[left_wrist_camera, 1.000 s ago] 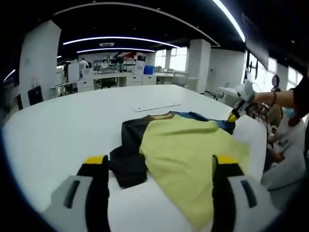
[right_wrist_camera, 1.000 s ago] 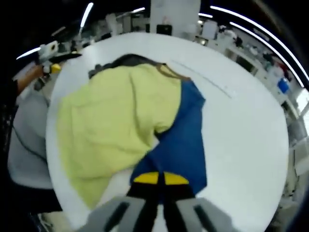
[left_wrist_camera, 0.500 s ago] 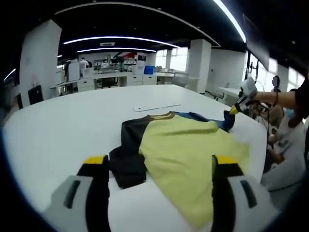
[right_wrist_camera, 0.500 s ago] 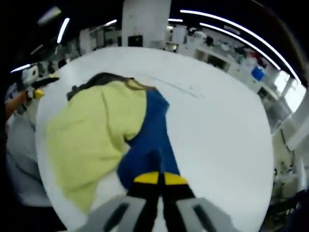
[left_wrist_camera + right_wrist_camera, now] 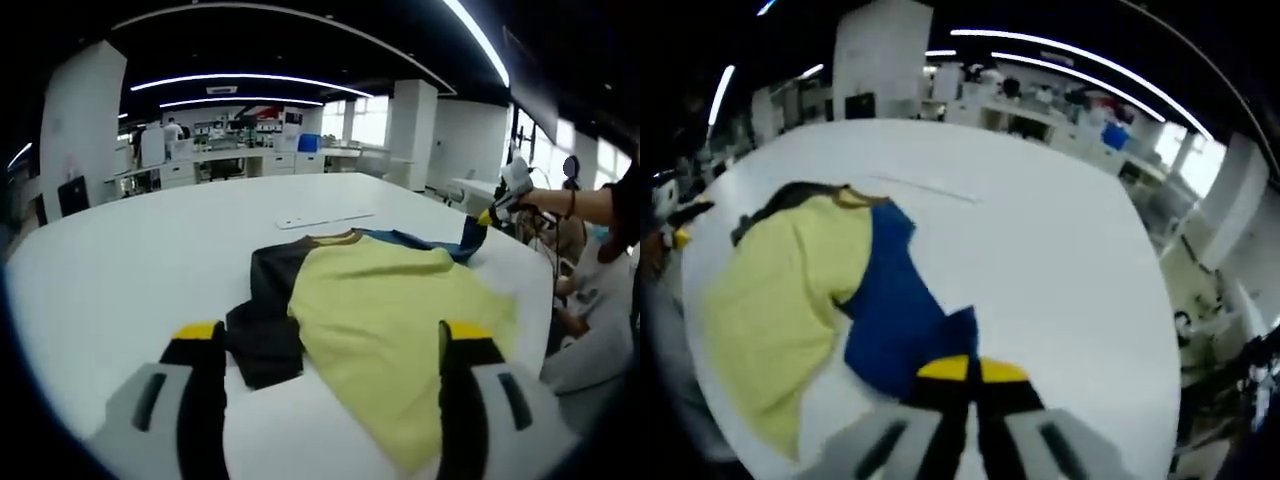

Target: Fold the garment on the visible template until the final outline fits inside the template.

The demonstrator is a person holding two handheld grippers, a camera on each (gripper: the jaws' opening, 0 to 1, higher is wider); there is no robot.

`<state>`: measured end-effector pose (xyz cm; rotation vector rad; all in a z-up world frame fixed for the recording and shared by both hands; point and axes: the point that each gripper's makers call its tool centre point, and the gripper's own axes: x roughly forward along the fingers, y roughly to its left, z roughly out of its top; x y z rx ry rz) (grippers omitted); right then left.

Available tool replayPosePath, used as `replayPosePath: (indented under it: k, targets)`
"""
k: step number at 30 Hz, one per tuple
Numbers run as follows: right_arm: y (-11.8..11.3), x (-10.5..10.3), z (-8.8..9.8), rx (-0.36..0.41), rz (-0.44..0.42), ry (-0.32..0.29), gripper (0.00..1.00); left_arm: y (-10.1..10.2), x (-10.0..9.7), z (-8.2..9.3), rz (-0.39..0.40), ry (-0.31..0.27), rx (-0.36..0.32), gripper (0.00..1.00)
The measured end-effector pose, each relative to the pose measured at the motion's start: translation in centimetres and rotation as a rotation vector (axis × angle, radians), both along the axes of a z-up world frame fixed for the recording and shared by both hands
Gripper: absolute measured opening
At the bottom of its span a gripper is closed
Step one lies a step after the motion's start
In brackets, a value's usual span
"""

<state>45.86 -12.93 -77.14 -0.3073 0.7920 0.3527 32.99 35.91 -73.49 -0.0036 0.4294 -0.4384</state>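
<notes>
Yellow, blue and black shirt [image 5: 375, 300] is spread mid-frame on the white table [image 5: 130, 260]. Its blue edge is pinched by the right gripper [image 5: 970, 372], jaws closed. Left gripper [image 5: 330, 345] is held wide open, lower frame.

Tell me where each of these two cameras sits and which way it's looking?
Left gripper view: rides the left gripper, low over the table, facing the shirt; its open jaws show, and the right gripper with a person's arm.
Right gripper view: rides the right gripper, looking down at the shirt; jaws shut on its blue part.
Both share the shirt and table.
</notes>
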Motion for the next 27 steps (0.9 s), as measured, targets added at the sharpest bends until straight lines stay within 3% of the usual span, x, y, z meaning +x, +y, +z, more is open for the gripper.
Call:
replayPosePath:
  k: [4,19,27]
  targets:
    - [-2.4,0.8,-0.5,0.007,-0.088,-0.017,0.00,-0.2,-0.1,0.0,-0.008,-0.005,-0.005,0.87]
    - [-7.3,0.9,-1.9,0.034,-0.259,-0.040,0.00,-0.5,-0.8,-0.8,-0.010,0.015,0.001,0.88]
    - [-8.5,0.0,-2.5,0.096,-0.390,-0.062,0.00,-0.5,-0.7,-0.8,-0.008,0.018,0.003,0.88]
